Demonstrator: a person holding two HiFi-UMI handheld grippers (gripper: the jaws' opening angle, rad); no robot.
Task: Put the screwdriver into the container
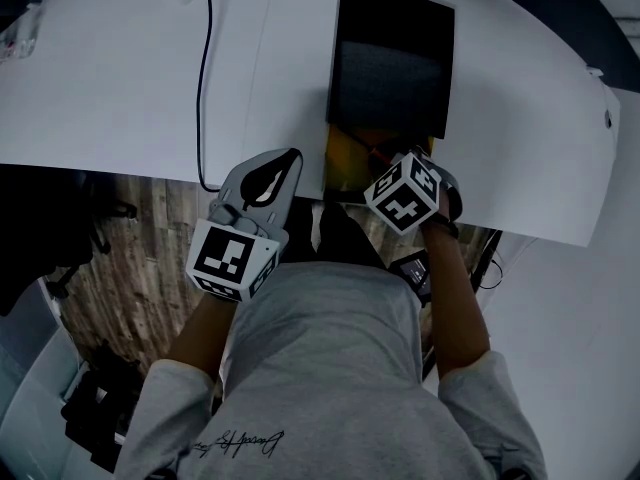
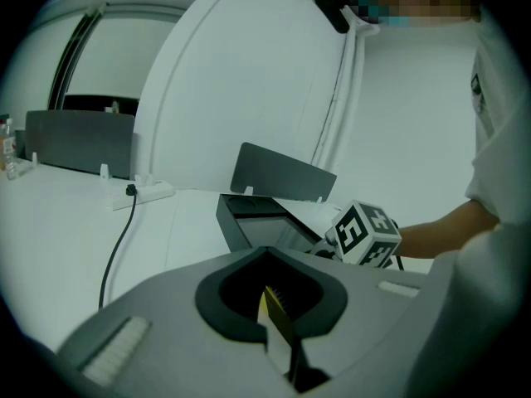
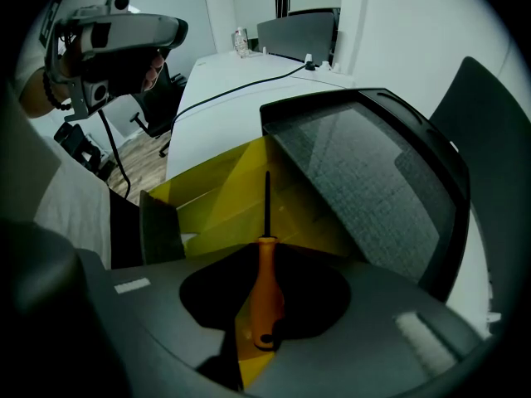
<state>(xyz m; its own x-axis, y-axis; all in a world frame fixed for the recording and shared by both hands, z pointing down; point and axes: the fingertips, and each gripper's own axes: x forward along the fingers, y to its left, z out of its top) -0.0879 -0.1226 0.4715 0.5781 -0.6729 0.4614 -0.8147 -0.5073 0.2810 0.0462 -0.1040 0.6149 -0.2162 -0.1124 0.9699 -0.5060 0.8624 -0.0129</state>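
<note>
1. Head view: your left gripper [image 1: 283,168] hangs at the near edge of the white tabletop [image 1: 110,78], just left of the container [image 1: 345,158]. Your right gripper [image 1: 385,160] points steeply down into the container's yellow inside. The black lid [image 1: 390,58] lies open on the far side. A black cable [image 1: 205,88] runs across the tabletop to the left.
2. Left gripper view: your left gripper [image 2: 278,326] has its jaws together, with nothing between them. Beyond it sits the container [image 2: 249,222], with the right gripper's marker cube [image 2: 365,233] at its right.
3. Right gripper view: your right gripper [image 3: 259,330] is clamped on the orange handle of the screwdriver [image 3: 265,280]. The dark shaft points into the yellow container [image 3: 207,189]. Whether the tip touches the bottom cannot be told. The grey-lined lid [image 3: 365,181] rises at the right.
</note>
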